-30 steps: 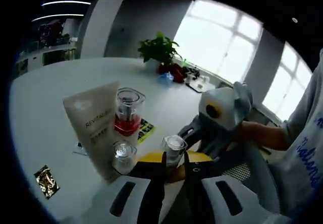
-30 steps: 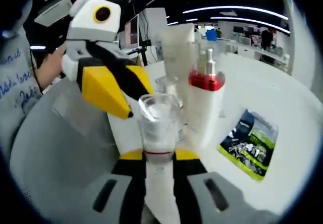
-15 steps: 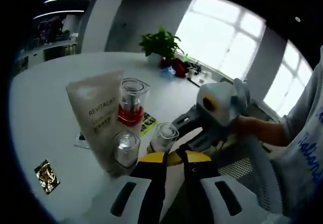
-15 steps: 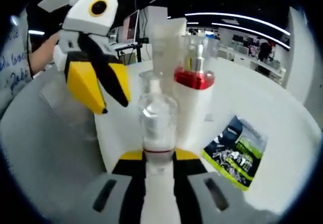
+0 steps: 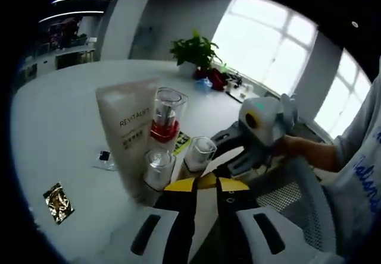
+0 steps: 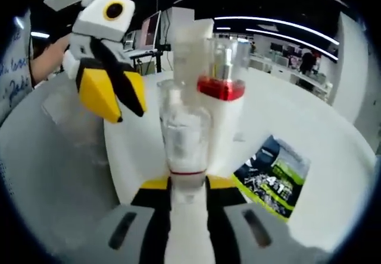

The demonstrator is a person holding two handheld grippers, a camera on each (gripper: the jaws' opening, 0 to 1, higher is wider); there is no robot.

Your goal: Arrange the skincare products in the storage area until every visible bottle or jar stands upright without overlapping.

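White round table (image 5: 53,115) under everything. From the left gripper view I see the skincare group near its edge: cream tube (image 5: 132,128) standing, lettered face toward me, red-collared pump bottle (image 5: 165,119) touching its right side, small clear-capped bottle (image 5: 158,165) just in front of the tube. All three look upright.

Fourth item, the white bottle with a clear cap (image 6: 186,157), is clamped in the right gripper (image 6: 189,195); jaws closed on its body, red band just above them. In the left gripper view that same bottle (image 5: 198,154) sits just right of the group, upright, with the right gripper (image 5: 253,134) reaching in from the right, a hand (image 5: 309,154) behind it. I can't tell whether its base is on the table.

Left gripper (image 5: 204,194): jaws nearly together, nothing between them; in the right gripper view it (image 6: 107,82) hangs off to the left, apart from the bottles.

Also on the table: gold sachet (image 5: 58,203) well apart from the group, green-and-black packet (image 6: 272,178) beside the pump bottle, potted plant (image 5: 195,53) on the far side.
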